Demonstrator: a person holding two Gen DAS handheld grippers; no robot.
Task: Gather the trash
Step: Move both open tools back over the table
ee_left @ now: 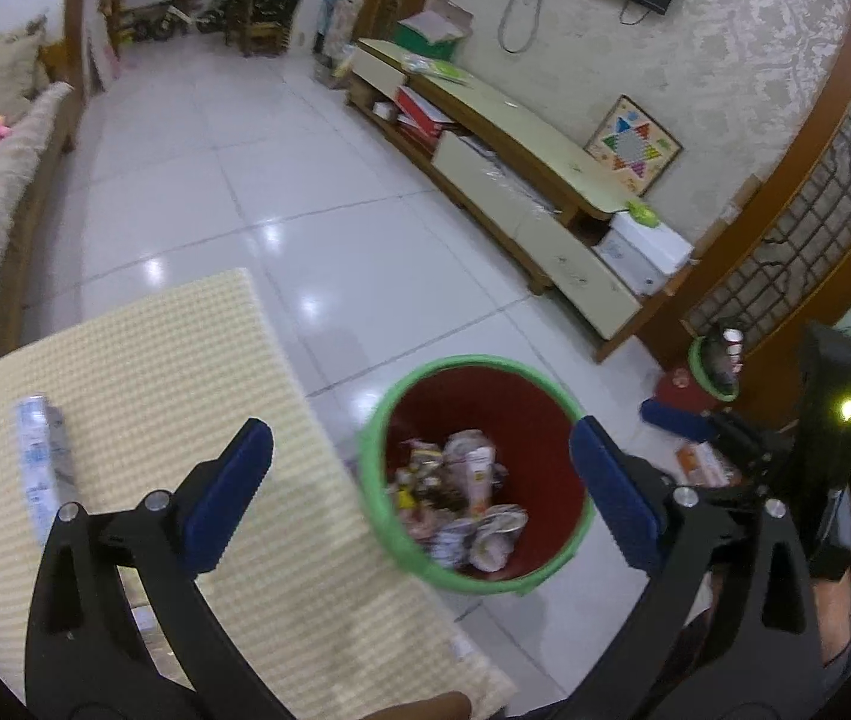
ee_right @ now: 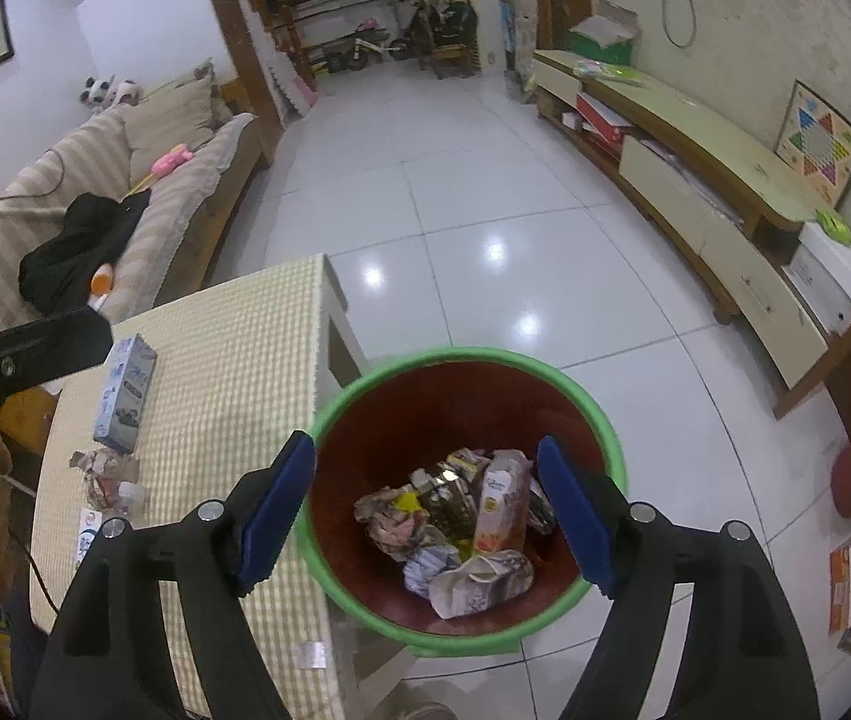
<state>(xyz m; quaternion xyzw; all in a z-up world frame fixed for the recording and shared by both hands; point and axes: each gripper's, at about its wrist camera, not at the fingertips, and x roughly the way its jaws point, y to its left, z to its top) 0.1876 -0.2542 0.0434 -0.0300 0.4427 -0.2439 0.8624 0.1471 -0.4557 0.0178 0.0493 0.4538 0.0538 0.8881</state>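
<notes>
Right wrist view: the right gripper (ee_right: 425, 510), jaws apart and empty, hung over the bin (ee_right: 599, 420). The left gripper (ee_left: 419, 498) was likewise spread. The carton (ee_right: 125, 393) on the table (ee_right: 233, 360) looked light and crushable, best pinched across its narrow sides.

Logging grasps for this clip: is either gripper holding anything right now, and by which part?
Nothing is held. The left gripper and the right gripper are both open and empty above the trash bin.

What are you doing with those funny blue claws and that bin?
Someone is tidying up rubbish. Both grippers, the left gripper and the right gripper, are open and empty above the red bin with a green rim, which already holds crumpled wrappers and cartons. A blue-and-white carton and a crumpled wrapper remain on the yellow checked tablecloth.
</notes>
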